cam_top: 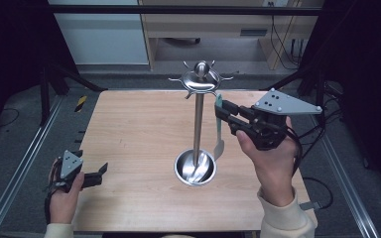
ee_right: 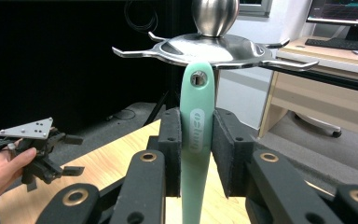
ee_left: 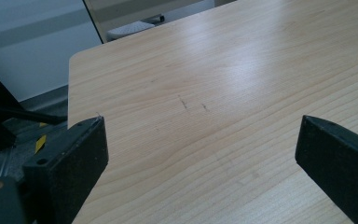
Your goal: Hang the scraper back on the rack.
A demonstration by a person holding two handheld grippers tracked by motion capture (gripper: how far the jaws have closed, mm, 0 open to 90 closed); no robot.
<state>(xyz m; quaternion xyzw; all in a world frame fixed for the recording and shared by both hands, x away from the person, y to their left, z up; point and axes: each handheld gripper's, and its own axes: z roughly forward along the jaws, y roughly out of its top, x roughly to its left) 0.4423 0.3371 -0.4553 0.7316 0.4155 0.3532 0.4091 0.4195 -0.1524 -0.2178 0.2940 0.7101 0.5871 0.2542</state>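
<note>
- While the right gripper [cam_top: 231, 119] pinches the mint-green plastic utensil handle [ee_right: 196, 135] between its pads, the hanging hole sits just under one prong of the polished steel hook stand [cam_top: 197, 124], apparently so it can be hooked on.
- Its long axis runs upright, hole toward twelve o'clock, blade end toward six, beside the stand's pole.
- At eight o'clock on the pale wooden table [cam_top: 134, 148], the left gripper [cam_top: 96, 173] rests spread and empty.

Mint-green utensil [ee_right: 196, 140] hangs upright, its handle hole just under the steel rack's hooks [ee_right: 214, 49]
</note>
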